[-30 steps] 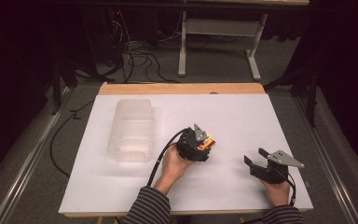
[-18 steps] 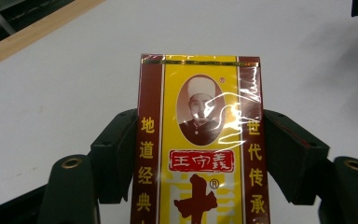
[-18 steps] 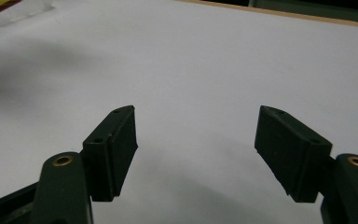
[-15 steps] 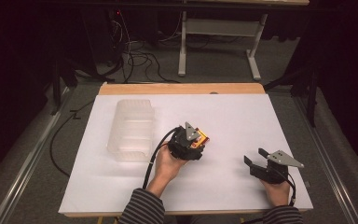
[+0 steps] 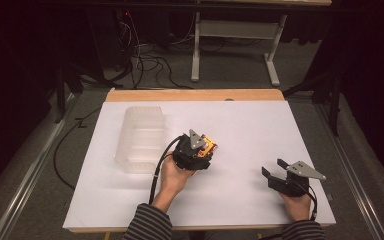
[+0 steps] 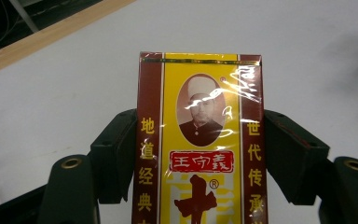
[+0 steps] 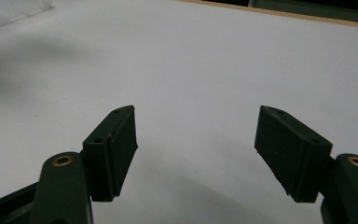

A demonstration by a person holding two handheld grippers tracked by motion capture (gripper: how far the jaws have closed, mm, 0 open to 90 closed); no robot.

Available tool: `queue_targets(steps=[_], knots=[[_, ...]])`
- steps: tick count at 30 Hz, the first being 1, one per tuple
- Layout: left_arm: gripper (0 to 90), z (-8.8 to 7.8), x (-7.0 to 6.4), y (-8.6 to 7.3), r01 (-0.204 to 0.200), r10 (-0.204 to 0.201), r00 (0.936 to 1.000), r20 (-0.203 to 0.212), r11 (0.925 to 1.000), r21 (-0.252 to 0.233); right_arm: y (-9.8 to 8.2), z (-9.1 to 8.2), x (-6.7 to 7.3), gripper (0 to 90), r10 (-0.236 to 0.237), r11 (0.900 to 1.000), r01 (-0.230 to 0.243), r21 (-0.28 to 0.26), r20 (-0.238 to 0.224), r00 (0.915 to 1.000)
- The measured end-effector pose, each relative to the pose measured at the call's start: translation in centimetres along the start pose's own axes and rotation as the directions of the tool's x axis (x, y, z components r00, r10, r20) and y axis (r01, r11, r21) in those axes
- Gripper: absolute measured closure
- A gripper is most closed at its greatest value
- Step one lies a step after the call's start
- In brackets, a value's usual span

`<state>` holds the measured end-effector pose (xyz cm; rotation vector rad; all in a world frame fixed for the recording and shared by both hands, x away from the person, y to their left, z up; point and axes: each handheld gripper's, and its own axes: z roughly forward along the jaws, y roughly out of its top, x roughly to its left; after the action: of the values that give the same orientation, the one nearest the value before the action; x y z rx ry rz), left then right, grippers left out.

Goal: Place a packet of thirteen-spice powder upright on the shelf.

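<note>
A yellow and dark red packet point(image 6: 199, 140) with a portrait and Chinese lettering sits between the two black jaws of my left gripper point(image 6: 200, 140), which is shut on it. In the high view that left gripper point(image 5: 202, 147) is held above the middle of the white table, the packet point(image 5: 210, 146) poking out toward the right. My right gripper point(image 5: 273, 170) rests low near the front right of the table, open, and nothing lies between its fingers point(image 7: 116, 140) in the right gripper view.
A clear plastic bin point(image 5: 141, 137) lies on the white table cover point(image 5: 250, 125) to the left of my left hand. A wooden table edge point(image 5: 195, 95) runs along the back. Beyond it are cables and a metal stand on the floor.
My left gripper has carried the packet a little leftward and up, closer to the clear bin. The right gripper has stayed where it was.
</note>
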<state>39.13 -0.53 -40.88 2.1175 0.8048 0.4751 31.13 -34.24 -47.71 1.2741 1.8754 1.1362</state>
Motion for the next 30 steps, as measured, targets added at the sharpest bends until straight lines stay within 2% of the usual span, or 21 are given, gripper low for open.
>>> queue_targets(steps=[3, 7, 13, 21, 22, 24, 25, 30], knots=[[32.9, -0.3, 0.3, -0.1, 0.009, -0.009, 1.0, -0.003, 1.0, -0.004, 0.0, 0.0, 0.0, 30.1, 0.002, 1.0, -0.002, 0.002, 0.0, 1.0], [32.9, -1.1, 0.9, -0.3, 0.025, -0.025, 0.9994, -0.025, 0.9995, -0.019, 0.0, 0.0, 0.0, 30.1, -0.002, 1.0, 0.002, 0.003, 0.0, 1.0], [32.9, -1.6, 1.6, -0.5, 0.039, -0.039, 0.9977, -0.056, 0.9991, -0.018, 0.0, 0.0, 0.0, 30.1, -0.003, 1.0, 0.003, 0.004, -0.001, 1.0], [32.9, -2.1, 2.2, -0.7, 0.053, -0.055, 0.9962, -0.067, 0.9981, -0.029, 0.0, 0.1, 0.0, 30.1, -0.003, 1.0, 0.003, 0.005, -0.002, 1.0], [32.9, -2.0, 2.0, -0.8, 0.087, -0.09, 0.994, -0.062, 0.9948, -0.054, 0.0, 0.1, 0.0, 30.1, -0.003, 1.0, 0.003, 0.005, -0.002, 1.0], [32.9, -2.2, 2.2, -0.8, 0.078, -0.081, 0.9945, -0.066, 0.996, -0.044, 0.0, 0.1, 0.0, 30.1, -0.003, 1.0, 0.003, 0.005, -0.002, 1.0], [32.9, -2.4, 2.5, -0.8, 0.06, -0.062, 0.9955, -0.072, 0.9976, -0.034, 0.0, 0.1, 0.0, 30.1, -0.002, 1.0, 0.003, 0.005, -0.002, 1.0], [32.9, -2.9, 3.0, -1.1, 0.075, -0.078, 0.9932, -0.086, 0.9963, -0.043, 0.0, 0.0, 0.0, 30.1, -0.002, 1.0, 0.002, 0.003, -0.001, 1.0]])
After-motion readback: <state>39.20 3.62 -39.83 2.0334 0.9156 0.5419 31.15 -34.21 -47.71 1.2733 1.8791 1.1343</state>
